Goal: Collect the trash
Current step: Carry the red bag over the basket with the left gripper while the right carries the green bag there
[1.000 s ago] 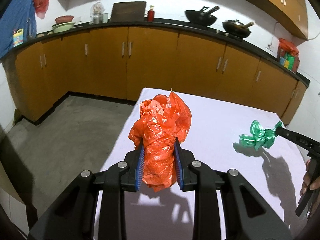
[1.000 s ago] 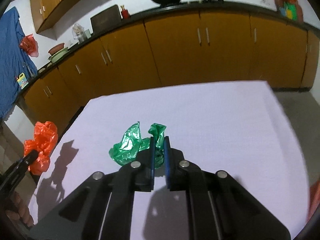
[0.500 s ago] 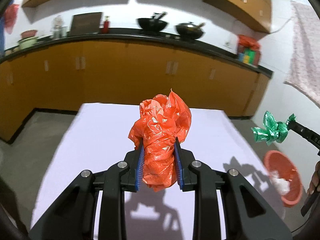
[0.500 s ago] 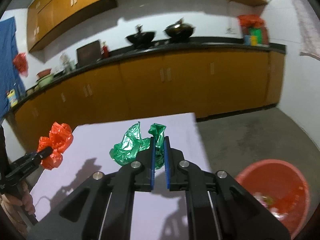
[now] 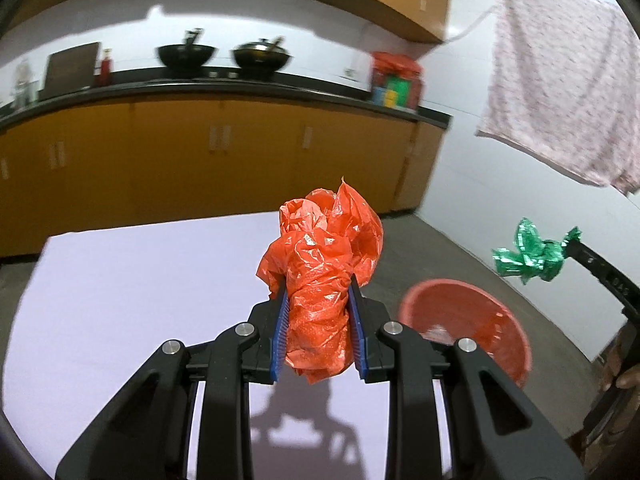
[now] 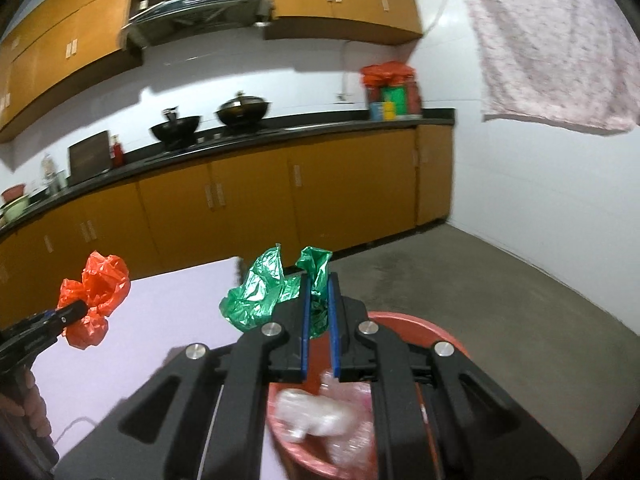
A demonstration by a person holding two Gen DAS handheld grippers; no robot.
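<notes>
Left gripper (image 5: 319, 324) tilted slightly down, jaws clamped on orange plastic bag (image 5: 322, 276), above white table (image 5: 120, 280) near its right edge. Right gripper (image 6: 319, 320) clamped on green plastic bag (image 6: 268, 292), directly over red bin (image 6: 420, 322) beside table.

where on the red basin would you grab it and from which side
Best guess: take the red basin by its thin rim, coming down from above with one pad inside and one outside the wall. It stands upright and open on the floor beside the table, its round body looks too wide for the tongs, and clear plastic trash fills the bottom.
</notes>
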